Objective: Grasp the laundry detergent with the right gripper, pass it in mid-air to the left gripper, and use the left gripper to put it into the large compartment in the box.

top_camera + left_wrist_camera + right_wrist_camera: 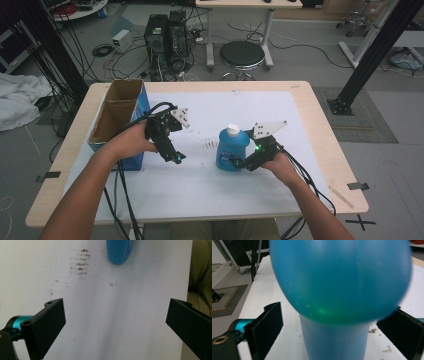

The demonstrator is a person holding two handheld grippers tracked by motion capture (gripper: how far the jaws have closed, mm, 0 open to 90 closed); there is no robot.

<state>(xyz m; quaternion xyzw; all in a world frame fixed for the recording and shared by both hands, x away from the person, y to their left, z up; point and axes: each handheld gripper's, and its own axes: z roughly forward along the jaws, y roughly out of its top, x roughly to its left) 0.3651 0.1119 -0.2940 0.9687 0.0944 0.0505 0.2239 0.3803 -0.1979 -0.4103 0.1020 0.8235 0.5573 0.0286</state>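
A blue bottle (231,150) with a white cap stands upright near the middle of the white mat (200,190). My right gripper (240,163) reaches it from the right, low on its body. In the right gripper view the bottle (339,277) stands between the jaws of my right gripper (334,312). The left jaw stands clear of it, and the right jaw sits close to its bulge. My left gripper (176,158) hovers left of the bottle, pointing down at the mat. The left gripper (116,307) is wide open and holds nothing, and the bottle's base (119,251) shows beyond its jaws.
An open cardboard box (117,117) with a blue side stands at the table's left, beside my left forearm. Brown crumb marks (80,262) lie on the mat left of the bottle. A stool (242,54) and computer towers (165,35) stand beyond the far edge.
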